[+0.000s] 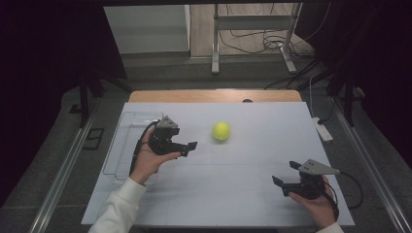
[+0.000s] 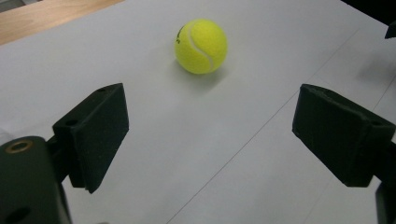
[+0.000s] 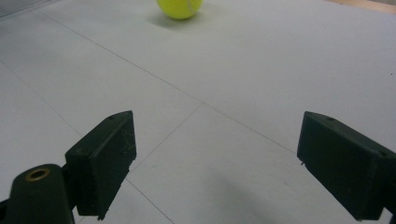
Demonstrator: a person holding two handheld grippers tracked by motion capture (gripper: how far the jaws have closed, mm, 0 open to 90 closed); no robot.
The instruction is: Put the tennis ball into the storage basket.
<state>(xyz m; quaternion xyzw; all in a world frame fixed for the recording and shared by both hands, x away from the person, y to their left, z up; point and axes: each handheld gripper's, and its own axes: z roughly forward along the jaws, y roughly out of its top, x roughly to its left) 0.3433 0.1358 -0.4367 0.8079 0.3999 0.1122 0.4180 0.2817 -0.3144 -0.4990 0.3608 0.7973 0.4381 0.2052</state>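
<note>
Surface: pale grey sheet (image 1: 233, 189) marked with thin ruled lines, laid over a wooden table (image 1: 214, 95) whose bare edge shows at the far side. Dim room beyond, with a metal stand (image 1: 252, 29) and loose cables (image 1: 252, 41) on the floor. Clear plastic tray (image 1: 127, 127) at the sheet's left edge, partly under the left forearm. White power strip (image 1: 322, 129) just off the sheet's right edge.

Item: tennis ball (image 1: 221, 131), bright yellow-green, fuzzy nap, one curved white seam and a small dark print near the seam in the left gripper view (image 2: 201, 45). Resting on the sheet, about mid-width and toward the far half, a soft shadow beneath. Touched by nothing. Cut off by the top edge in the right gripper view (image 3: 180, 8).

Left gripper (image 1: 188, 148): held in the left hand (image 1: 148, 162), white sleeve (image 1: 119, 206) coming in from the bottom left, wrist raised above the sheet. Pointing rightward at the ball, near it but short of it. Jaws wide apart, nothing between them but bare sheet; ball ahead and between their lines in its own view.

Right gripper (image 1: 285, 173): held in the right hand (image 1: 316, 201) low at the near right corner of the sheet, grey three-cornered plate on top, cable trailing off to the right. Pointing leftward and away across the sheet, well apart from the ball. Jaws likewise spread wide, gripping nothing.
</note>
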